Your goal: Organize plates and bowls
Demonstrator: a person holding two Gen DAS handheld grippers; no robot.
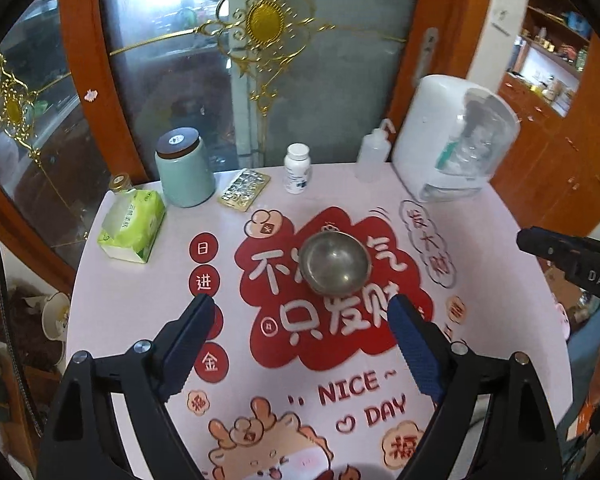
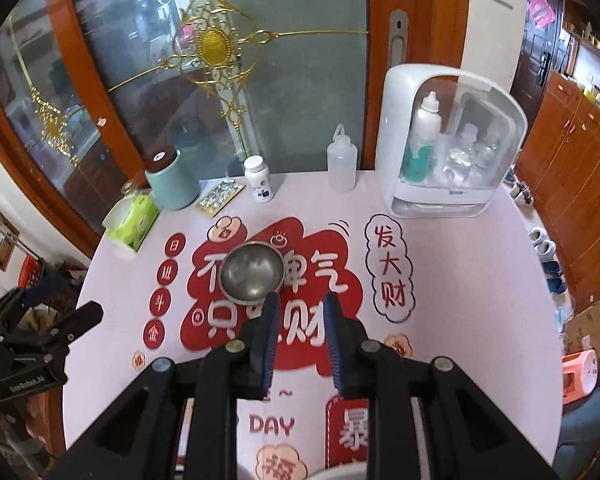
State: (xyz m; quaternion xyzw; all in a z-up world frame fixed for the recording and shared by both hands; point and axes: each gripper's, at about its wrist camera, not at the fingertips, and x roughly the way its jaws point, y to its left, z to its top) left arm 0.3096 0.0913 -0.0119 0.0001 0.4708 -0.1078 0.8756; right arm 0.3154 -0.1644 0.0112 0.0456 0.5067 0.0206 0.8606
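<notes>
A small steel bowl (image 1: 335, 263) stands upright and empty on the pink printed table (image 1: 132, 292). It also shows in the right wrist view (image 2: 253, 273). My left gripper (image 1: 302, 306) is open wide and empty, with its fingertips just short of the bowl on the near side. My right gripper (image 2: 302, 303) is open to a narrow gap and empty, just to the near right of the bowl. The left gripper's body shows at the left edge of the right wrist view (image 2: 32, 336). No plate is in view.
Along the table's back edge stand a green tissue pack (image 1: 132, 224), a teal canister (image 1: 185, 168), a blister pack (image 1: 244, 190), a white pill bottle (image 1: 298, 168), a squeeze bottle (image 2: 342, 162) and a white cosmetics box (image 2: 452, 140). A glass door stands behind.
</notes>
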